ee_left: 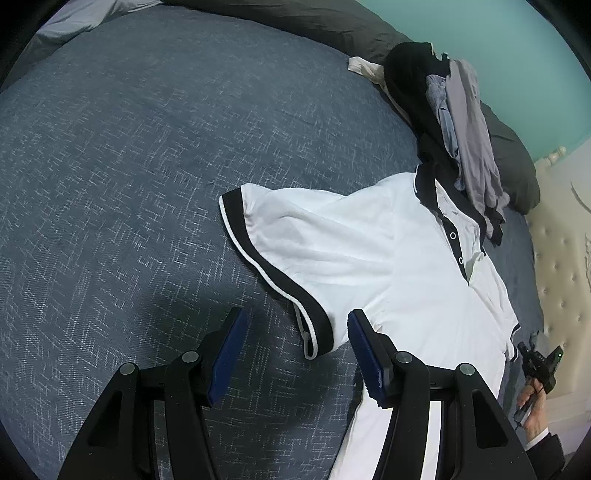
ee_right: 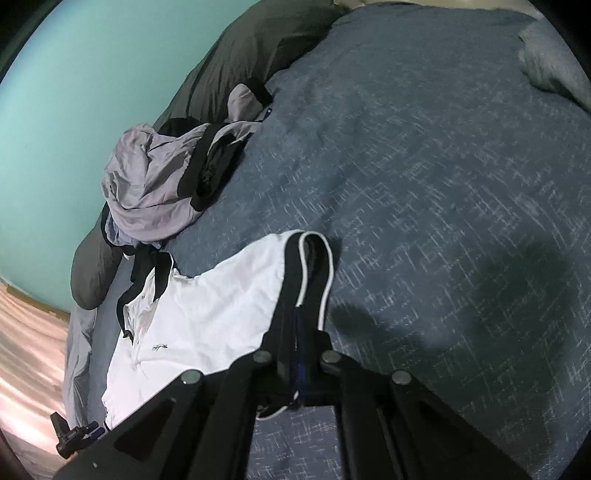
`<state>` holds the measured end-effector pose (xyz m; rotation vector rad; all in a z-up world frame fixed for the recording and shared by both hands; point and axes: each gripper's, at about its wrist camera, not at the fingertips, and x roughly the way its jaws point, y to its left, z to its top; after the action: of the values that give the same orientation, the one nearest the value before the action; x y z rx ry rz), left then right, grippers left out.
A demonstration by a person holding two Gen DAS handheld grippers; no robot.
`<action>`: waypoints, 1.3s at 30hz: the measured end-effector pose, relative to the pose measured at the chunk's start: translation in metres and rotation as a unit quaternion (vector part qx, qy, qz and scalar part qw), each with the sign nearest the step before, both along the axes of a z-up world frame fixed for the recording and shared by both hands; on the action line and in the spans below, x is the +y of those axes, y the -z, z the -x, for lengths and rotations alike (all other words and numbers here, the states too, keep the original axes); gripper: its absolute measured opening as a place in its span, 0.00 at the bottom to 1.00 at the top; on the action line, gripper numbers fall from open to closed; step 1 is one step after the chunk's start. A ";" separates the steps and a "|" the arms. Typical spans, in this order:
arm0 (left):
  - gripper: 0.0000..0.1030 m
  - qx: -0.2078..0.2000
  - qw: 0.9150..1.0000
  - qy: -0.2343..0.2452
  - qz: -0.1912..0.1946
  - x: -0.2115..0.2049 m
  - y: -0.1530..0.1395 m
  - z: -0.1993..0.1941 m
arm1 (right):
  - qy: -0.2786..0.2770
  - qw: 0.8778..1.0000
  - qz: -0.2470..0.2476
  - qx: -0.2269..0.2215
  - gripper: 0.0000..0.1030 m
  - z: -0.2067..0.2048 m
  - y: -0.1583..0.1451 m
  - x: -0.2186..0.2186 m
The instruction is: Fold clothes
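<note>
A white polo shirt (ee_left: 369, 258) with black collar and black sleeve bands lies spread on the blue bedspread (ee_left: 129, 184). My left gripper (ee_left: 297, 317) stands open over the near sleeve band (ee_left: 317, 328); its pads touch nothing, and the right finger hangs over the shirt's body. In the right wrist view my right gripper (ee_right: 297, 312) is shut on the black band of the other sleeve (ee_right: 314, 258), which is raised off the bed above the shirt (ee_right: 207, 314). The left wrist view shows that right gripper (ee_left: 537, 363) small at the far edge, held by a hand (ee_left: 532, 406).
A heap of grey, blue and black clothes (ee_left: 469, 147) (ee_right: 155, 184) lies beyond the collar against a dark grey duvet (ee_left: 295, 18). A cream tufted headboard (ee_left: 561, 258) borders the bed. The bedspread (ee_right: 443, 166) stretches wide beside the shirt.
</note>
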<state>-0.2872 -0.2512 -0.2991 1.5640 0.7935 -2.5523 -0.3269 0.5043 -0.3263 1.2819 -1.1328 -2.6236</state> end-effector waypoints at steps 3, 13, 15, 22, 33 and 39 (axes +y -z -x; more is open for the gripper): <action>0.59 0.001 1.000 0.001 -0.001 0.001 0.000 0.000 | -0.017 0.999 0.041 -0.009 0.04 0.002 0.010 -0.007; 0.59 0.002 1.000 -0.002 0.000 0.004 0.000 0.000 | -0.027 0.996 0.079 -0.026 0.37 0.010 0.024 -0.023; 0.59 0.001 1.000 -0.004 -0.001 0.004 0.001 0.000 | -0.028 0.996 0.078 -0.027 0.25 0.011 0.025 -0.024; 0.59 0.000 1.000 -0.004 -0.001 0.003 0.003 -0.001 | -0.031 0.999 0.028 -0.013 0.01 0.005 0.015 -0.028; 0.59 -0.003 1.000 -0.007 -0.003 0.001 0.004 -0.001 | 0.003 1.000 0.002 -0.002 0.01 -0.005 0.011 -0.011; 0.59 -0.004 1.000 -0.010 0.001 -0.001 0.004 -0.003 | -0.009 1.000 0.006 -0.017 0.01 -0.001 0.025 -0.016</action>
<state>-0.2838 -0.2524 -0.3033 1.5554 0.8013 -2.5312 -0.3264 0.4881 -0.3514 1.3341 -1.1356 -2.5875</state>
